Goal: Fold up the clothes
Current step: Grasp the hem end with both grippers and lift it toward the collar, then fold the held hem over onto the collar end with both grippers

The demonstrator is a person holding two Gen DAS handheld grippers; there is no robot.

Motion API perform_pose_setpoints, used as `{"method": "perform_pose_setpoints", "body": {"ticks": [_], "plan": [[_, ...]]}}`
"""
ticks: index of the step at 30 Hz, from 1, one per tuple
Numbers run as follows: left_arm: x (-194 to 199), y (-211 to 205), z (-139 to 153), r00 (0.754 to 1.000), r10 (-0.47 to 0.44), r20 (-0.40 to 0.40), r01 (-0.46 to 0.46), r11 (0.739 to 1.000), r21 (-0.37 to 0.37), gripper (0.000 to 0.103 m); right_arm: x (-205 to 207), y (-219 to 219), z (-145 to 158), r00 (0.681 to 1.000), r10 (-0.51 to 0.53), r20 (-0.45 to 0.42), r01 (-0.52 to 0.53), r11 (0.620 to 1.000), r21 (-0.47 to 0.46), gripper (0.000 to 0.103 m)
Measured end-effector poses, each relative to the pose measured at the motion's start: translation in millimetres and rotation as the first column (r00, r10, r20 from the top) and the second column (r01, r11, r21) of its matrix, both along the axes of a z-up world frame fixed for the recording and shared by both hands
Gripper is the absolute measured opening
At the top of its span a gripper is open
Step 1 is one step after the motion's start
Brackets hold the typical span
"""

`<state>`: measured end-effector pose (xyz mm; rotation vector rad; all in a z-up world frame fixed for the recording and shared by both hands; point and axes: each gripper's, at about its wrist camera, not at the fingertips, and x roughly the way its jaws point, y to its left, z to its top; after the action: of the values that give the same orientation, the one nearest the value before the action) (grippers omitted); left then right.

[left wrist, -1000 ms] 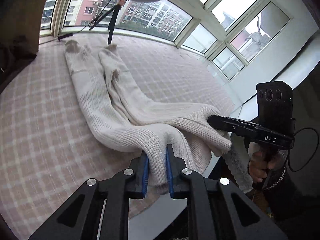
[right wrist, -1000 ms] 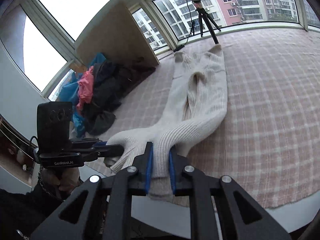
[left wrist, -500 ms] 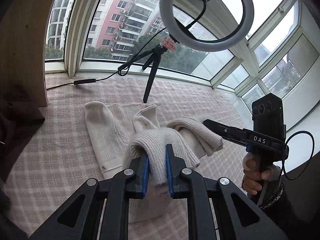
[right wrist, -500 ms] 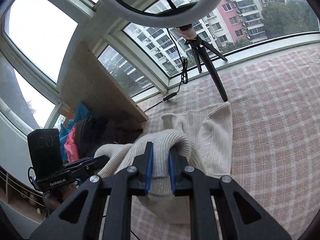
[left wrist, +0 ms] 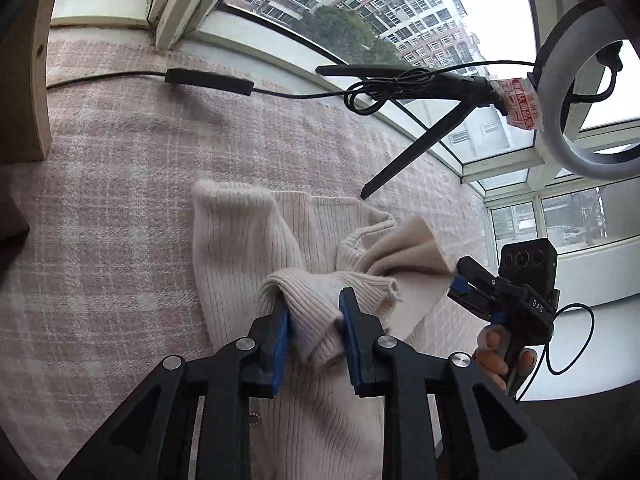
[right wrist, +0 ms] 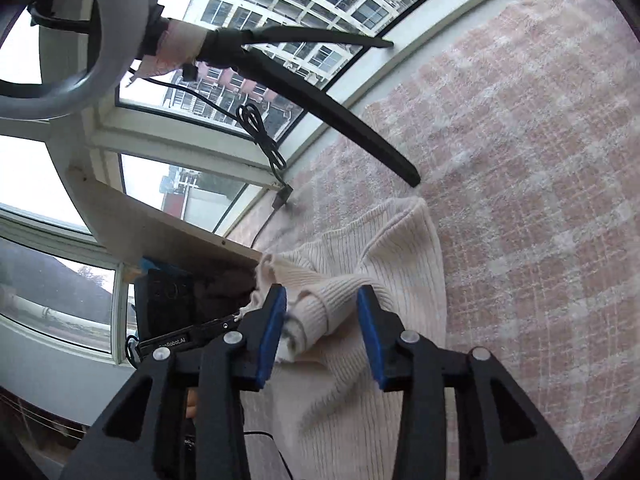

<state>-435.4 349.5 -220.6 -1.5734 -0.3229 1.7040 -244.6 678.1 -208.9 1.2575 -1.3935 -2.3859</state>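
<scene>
A cream ribbed knit garment (left wrist: 240, 248) lies doubled over on the pink plaid blanket (left wrist: 112, 184), its far end close to the tripod foot. My left gripper (left wrist: 314, 320) hangs just over it. Its jaws are opening, and a bunched fold of the knit sits loosely between the blue pads. My right gripper (right wrist: 322, 316) is opening too, with a rolled edge of the same garment (right wrist: 400, 264) between its pads and a gap at the right pad. In the left wrist view the right gripper (left wrist: 476, 300) shows at the garment's right edge, with a hand on its grip.
A ring light (left wrist: 580, 100) on a black tripod (left wrist: 404, 164) stands at the garment's far end, by the window. Its cable and inline box (left wrist: 208, 80) cross the blanket. A wooden board (right wrist: 160, 232) leans at the left over dark clothes (right wrist: 224, 280).
Both grippers carried the near end of the garment forward over the rest, toward the tripod, and sank. Their jaws, shut on the knit before, have parted.
</scene>
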Motion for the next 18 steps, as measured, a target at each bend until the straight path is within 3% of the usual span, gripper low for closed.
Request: {"method": "perform_pose_setpoints", "body": {"ticks": [3,4,6,9,12,17,18], "plan": [[3,-18,23,0.987,0.019,-0.159,-0.024,0.999,-0.027,0.057,17,3,19,0.999,0.002,-0.043,0.004,0.989,0.151,0.041],[4,-23,27,0.982,0.024,-0.186,-0.030,0.999,-0.031,0.058,17,-3,20,0.999,0.027,-0.038,-0.018,0.977,0.213,0.041],[7,-34,31,0.974,0.029,-0.223,-0.038,0.999,-0.039,0.059,14,-16,16,0.997,0.076,-0.007,-0.070,0.947,0.313,0.041],[16,-39,30,0.953,0.023,-0.302,-0.034,0.999,-0.032,0.059,5,-35,4,0.989,0.149,0.024,-0.147,0.915,0.375,0.041],[17,-18,17,0.948,-0.046,-0.316,0.027,0.998,-0.063,0.059,-10,-49,-4,0.980,0.197,0.022,-0.187,0.884,0.429,0.041],[17,22,1,0.924,-0.140,-0.357,0.101,0.987,-0.125,0.056,-34,-50,-19,0.971,0.239,0.029,-0.226,0.865,0.447,0.041],[16,27,-3,0.925,-0.150,-0.349,0.113,0.986,-0.125,0.048,-38,-49,-21,0.970,0.243,0.027,-0.230,0.868,0.441,0.041]]}}
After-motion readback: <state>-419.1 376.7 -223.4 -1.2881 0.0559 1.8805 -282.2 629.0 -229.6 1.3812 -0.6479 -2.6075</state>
